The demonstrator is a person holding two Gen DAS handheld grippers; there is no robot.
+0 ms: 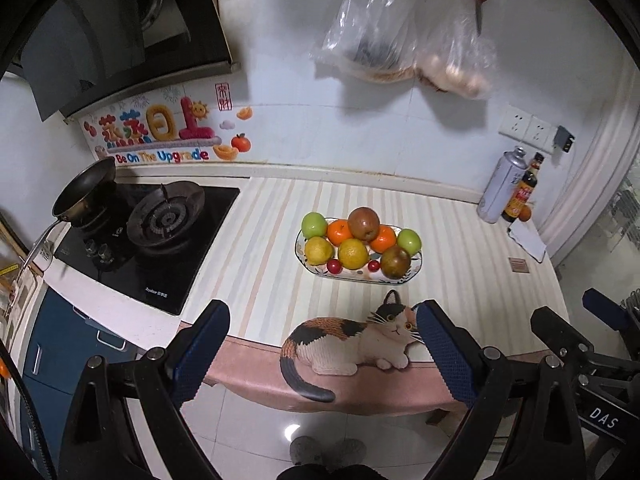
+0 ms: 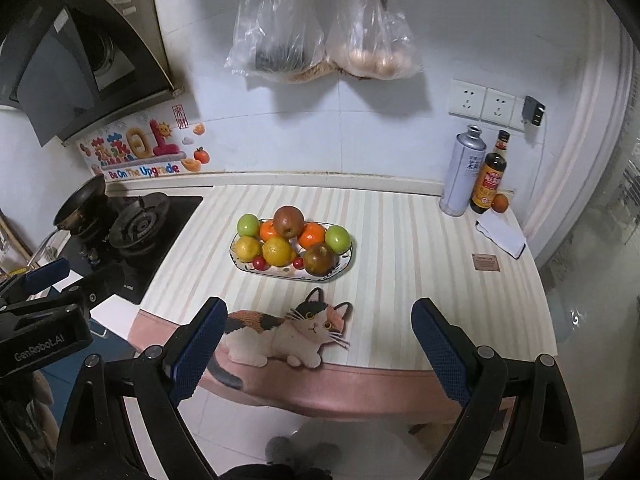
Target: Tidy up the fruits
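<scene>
An oval patterned plate (image 1: pixel 416 270) (image 2: pixel 346 261) on the striped counter mat holds piled fruit: two green apples (image 1: pixel 314 225) (image 2: pixel 337 239), two oranges (image 1: pixel 340 232) (image 2: pixel 311 235), two yellow lemons (image 1: pixel 352 253) (image 2: pixel 277 251), two brown-red apples (image 1: pixel 363 223) (image 2: pixel 288 221) and small red cherries (image 1: pixel 334 266) (image 2: pixel 261 263). My left gripper (image 1: pixel 322 354) is open and empty, back from the counter's front edge. Equally far back, my right gripper (image 2: pixel 320 354) hangs open, nothing between its fingers. Another small orange (image 2: pixel 500 203) (image 1: pixel 525 213) sits by the bottles at the back right.
A gas hob (image 1: pixel 160 220) with a black pan (image 1: pixel 84 188) lies left of the mat. A metal can (image 2: pixel 462 172) and sauce bottle (image 2: pixel 489 178) stand back right, beside a white cloth (image 2: pixel 502 236). Plastic bags (image 2: pixel 320 36) hang on the wall. A cat picture (image 2: pixel 292 330) marks the mat's front edge.
</scene>
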